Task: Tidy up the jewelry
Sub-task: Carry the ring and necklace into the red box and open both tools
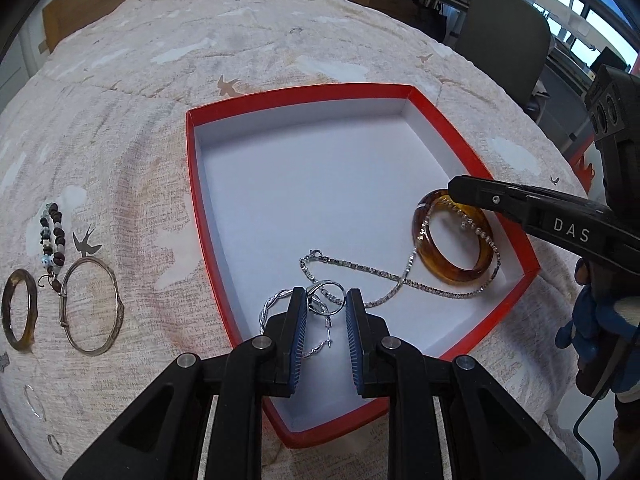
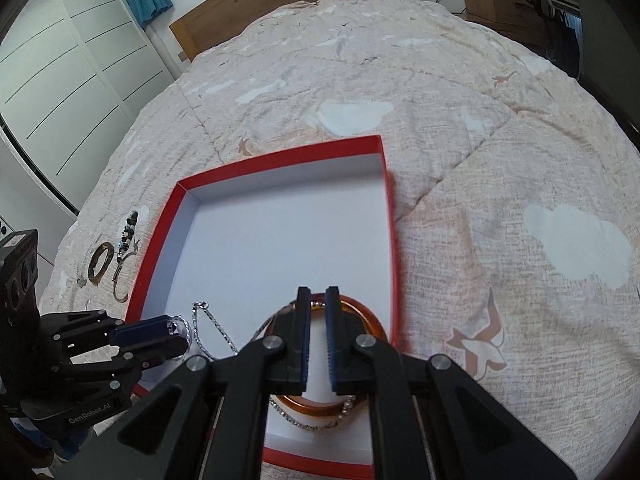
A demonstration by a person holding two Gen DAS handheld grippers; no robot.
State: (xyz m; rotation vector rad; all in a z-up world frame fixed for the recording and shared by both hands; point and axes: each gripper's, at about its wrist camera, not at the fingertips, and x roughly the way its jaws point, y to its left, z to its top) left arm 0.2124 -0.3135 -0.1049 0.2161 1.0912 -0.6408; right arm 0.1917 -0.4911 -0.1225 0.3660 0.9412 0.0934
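Observation:
A red box with a white floor (image 1: 320,184) lies on the bed; it also shows in the right wrist view (image 2: 280,240). Inside it are an amber bangle (image 1: 454,272), a silver chain (image 1: 360,266) and silver twisted hoops (image 1: 276,300). My left gripper (image 1: 326,300) is open above the box's near corner, with small silver rings (image 1: 332,294) between its fingers. My right gripper (image 2: 317,300) hovers over the amber bangle (image 2: 320,410), its jaws a narrow gap apart around the bangle's far rim; whether the pads touch it is unclear.
On the bedspread left of the box lie a beaded bracelet (image 1: 54,236), a silver bangle (image 1: 92,306) and a dark ring bangle (image 1: 19,310). Small earrings (image 1: 34,400) lie nearer. A wooden headboard (image 2: 280,4) and a chair (image 1: 504,40) stand beyond.

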